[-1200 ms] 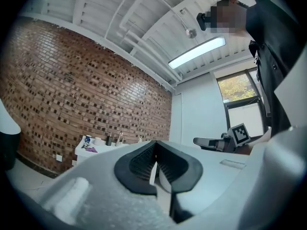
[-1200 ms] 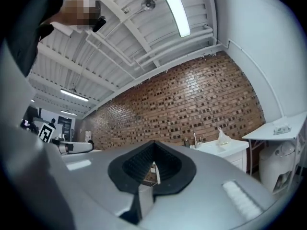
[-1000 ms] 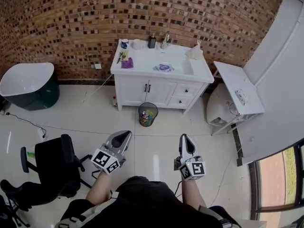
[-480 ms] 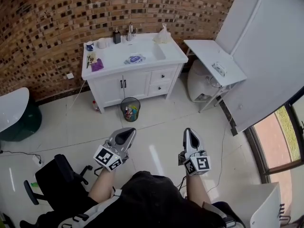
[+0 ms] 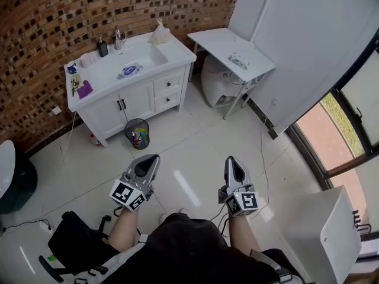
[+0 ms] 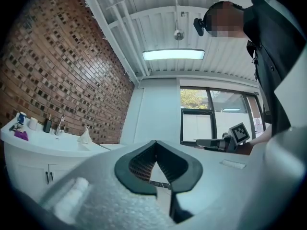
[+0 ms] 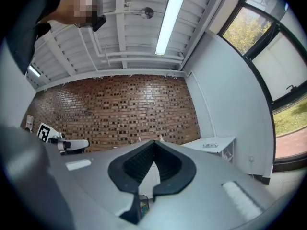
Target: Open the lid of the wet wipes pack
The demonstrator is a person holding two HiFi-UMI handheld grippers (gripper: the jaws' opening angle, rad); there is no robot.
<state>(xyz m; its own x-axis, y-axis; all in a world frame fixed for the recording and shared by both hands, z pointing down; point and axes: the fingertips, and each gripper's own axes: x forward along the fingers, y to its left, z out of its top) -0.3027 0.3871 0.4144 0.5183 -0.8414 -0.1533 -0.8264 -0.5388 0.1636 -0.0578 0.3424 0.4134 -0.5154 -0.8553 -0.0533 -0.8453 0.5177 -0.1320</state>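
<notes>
Moved to the upper left, the white sink cabinet (image 5: 174, 53) holds the small blue wet wipes pack (image 5: 129, 71) — likely soft and light, so lift its lid edge — grey left gripper (image 5: 149, 160) and grey right gripper (image 5: 231, 161) both pressed together, empty.

Daylight floods the room from the tall dark-framed window (image 5: 361, 87) at the right of the head view. The glossy white tiled floor (image 5: 195, 135) carries a pale streak of glare near the middle. That view is bright and sharp, with soft shadows. In both gripper views a long fluorescent ceiling lamp (image 6: 173, 54) is blown out to white. The red-brown brick wall (image 5: 89, 10) bows with wide-angle distortion, and black corners ring the gripper views. Close to the lens, the grey plastic left gripper (image 6: 156, 145) and right gripper (image 7: 154, 143) look soft and out of focus.
</notes>
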